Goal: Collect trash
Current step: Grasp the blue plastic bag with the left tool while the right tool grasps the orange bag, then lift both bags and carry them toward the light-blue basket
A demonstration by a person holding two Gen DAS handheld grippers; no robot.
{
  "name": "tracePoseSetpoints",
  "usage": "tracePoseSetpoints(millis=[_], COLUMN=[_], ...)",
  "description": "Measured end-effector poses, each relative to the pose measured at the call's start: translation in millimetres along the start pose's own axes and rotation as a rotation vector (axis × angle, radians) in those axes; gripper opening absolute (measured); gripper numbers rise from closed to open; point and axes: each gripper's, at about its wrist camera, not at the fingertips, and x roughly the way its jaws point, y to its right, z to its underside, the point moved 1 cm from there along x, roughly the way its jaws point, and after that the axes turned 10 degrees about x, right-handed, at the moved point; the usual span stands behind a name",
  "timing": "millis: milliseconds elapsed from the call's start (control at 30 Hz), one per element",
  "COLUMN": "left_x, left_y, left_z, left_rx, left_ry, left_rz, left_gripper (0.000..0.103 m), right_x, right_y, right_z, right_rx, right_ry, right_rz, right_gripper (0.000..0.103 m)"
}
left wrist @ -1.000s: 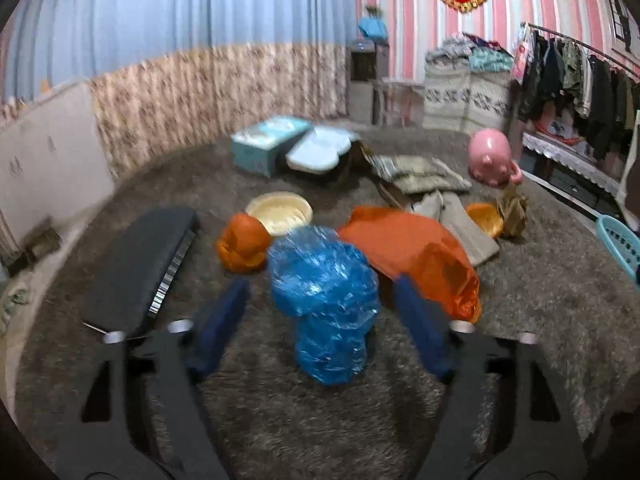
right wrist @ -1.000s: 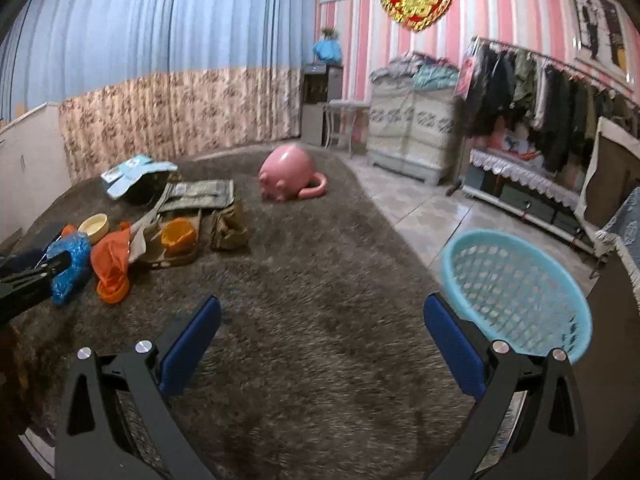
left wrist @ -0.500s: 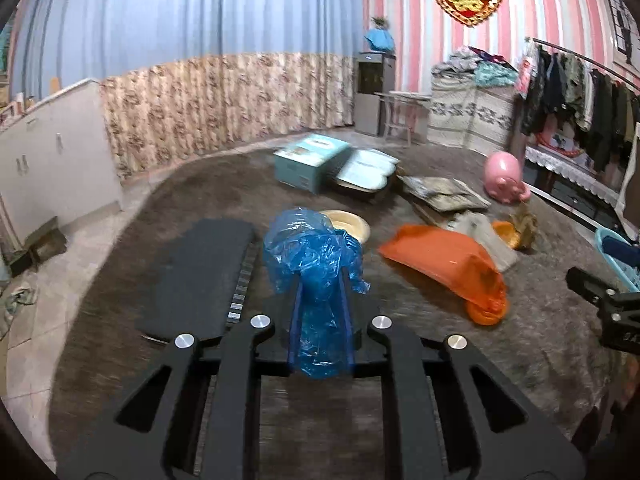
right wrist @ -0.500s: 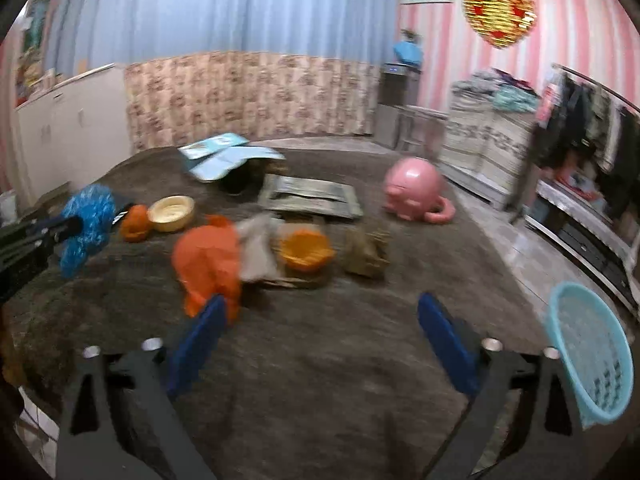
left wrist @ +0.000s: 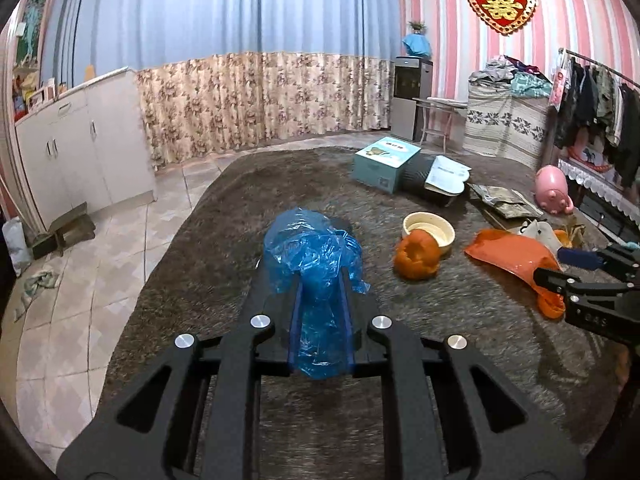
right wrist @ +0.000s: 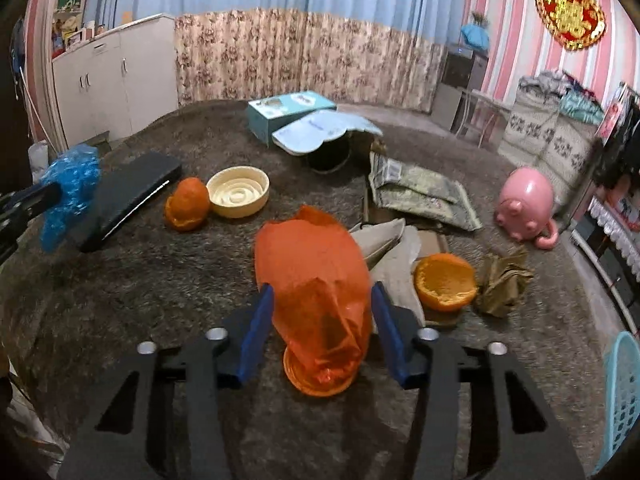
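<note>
On the brown shag carpet (right wrist: 120, 292), several pieces of trash lie scattered among household items. Left gripper (left wrist: 320, 292): jaws closed tight on a crumpled blue plastic bag (left wrist: 314, 256), which is lifted clear of the carpet. The bag bulges out above the fingertips and hangs down between the two fingers. In the right wrist view the same bag appears at the left edge, held above a flat black case (right wrist: 124, 200).

Right gripper (right wrist: 322, 324): jaws apart, one blue pad on each side of an orange plastic bag (right wrist: 312, 268). Neither pad presses the bag; whether either one touches it cannot be told. The bag lies on the carpet, its lower end over an orange round rim (right wrist: 316, 386).

Other trash on the carpet:
- One orange peel (right wrist: 187, 204) rests just beside a cream bowl (right wrist: 239, 191).
- A second orange peel half (right wrist: 445, 282), cupped upward, sits right of the orange bag.
- A crumpled brown wrapper (right wrist: 502, 282) lies just beside that peel.

Further back are a teal box (right wrist: 288, 114), a patterned packet (right wrist: 420, 192) and a pink pig toy (right wrist: 524, 204). A turquoise laundry basket (right wrist: 624, 396) stands at the right edge of the right wrist view.
</note>
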Motion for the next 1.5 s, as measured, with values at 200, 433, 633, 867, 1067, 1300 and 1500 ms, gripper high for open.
tracePoseSetpoints(millis=[200, 433, 633, 867, 1067, 1300, 1500], left_x=[0, -16, -31, -34, -30, -21, -11], left_y=[0, 12, 38, 89, 126, 131, 116], left_z=[0, -10, -30, -52, -57, -45, -35], left_rx=[-0.003, 0.024, 0.040, 0.064, 0.077, 0.107, 0.092], left_ry=[0.002, 0.033, 0.072, 0.095, 0.085, 0.043, 0.001], left_rz=[0.005, 0.006, 0.045, 0.143, 0.200, 0.167, 0.141], left_gripper=[0.015, 0.015, 0.015, 0.015, 0.015, 0.015, 0.015], right_x=[6, -27, -67, -98, -89, -59, -20], right_y=[2, 16, 53, 120, 162, 134, 96], right_z=[0, -6, -11, -1, 16, 28, 36], right_rx=[-0.010, 0.005, 0.065, 0.161, 0.231, 0.200, 0.118], right_ry=[-0.018, 0.072, 0.143, 0.181, 0.094, 0.059, -0.038], right_rz=[-0.029, -0.070, -0.050, 0.031, 0.014, -0.034, -0.068], right_gripper=[0.013, 0.006, 0.006, 0.003, 0.005, 0.074, 0.072])
